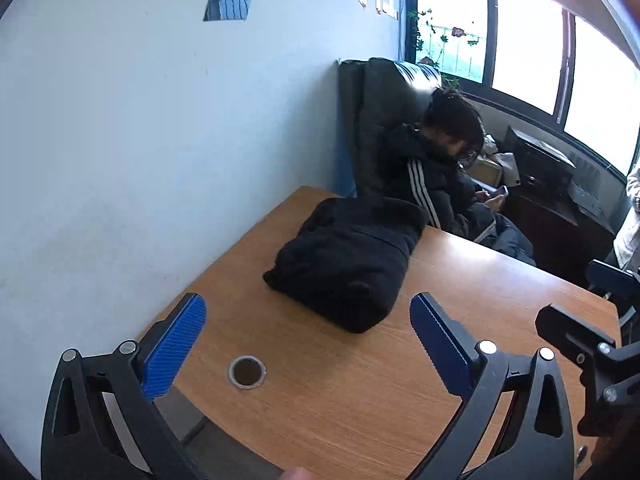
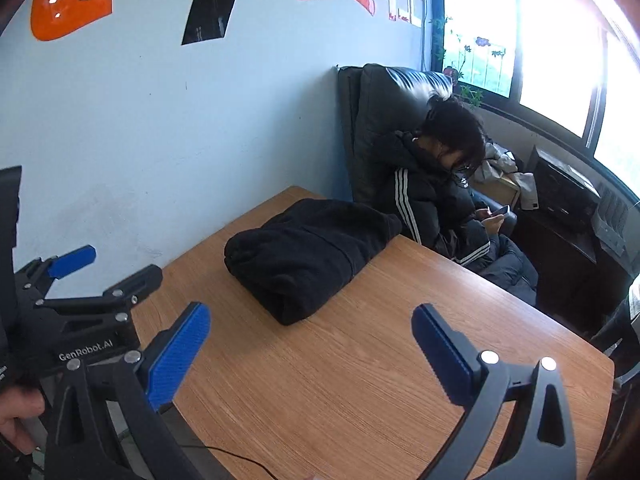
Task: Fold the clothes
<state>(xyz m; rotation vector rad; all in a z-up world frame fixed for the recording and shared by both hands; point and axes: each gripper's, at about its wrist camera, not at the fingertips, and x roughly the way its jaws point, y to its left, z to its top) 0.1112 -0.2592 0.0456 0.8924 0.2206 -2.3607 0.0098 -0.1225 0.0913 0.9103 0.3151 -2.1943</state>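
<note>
Two claws hang over the near end of a wooden table (image 1: pixel 360 392), and both are spread wide with nothing between their blue pads. The left claw (image 1: pixel 308 344) touches nothing; below it is bare wood and a small round hole (image 1: pixel 247 372) with a metal ring. The right claw (image 2: pixel 311 350) is the same, wide apart and empty, held above the table and not on it. Seen from the right camera, the left claw sits off to the side, near the table's edge by the wall.

Next comes the black jacket (image 1: pixel 348 260). It lies near the middle of the table, a bit toward the wall side, well apart from both claws. It looks like a thick, puffy bundle that is already doubled over, with a rounded fold at the near end. I think the folding may be done, or close to done, and the claws are held back and open so they do not bump the pile.

Farther back, a person (image 2: pixel 444 192) in a dark striped coat sits in a black chair (image 2: pixel 380 120), looking down at a phone. Behind are a pale blue wall (image 1: pixel 160 140) and bright windows (image 1: pixel 528 40).
</note>
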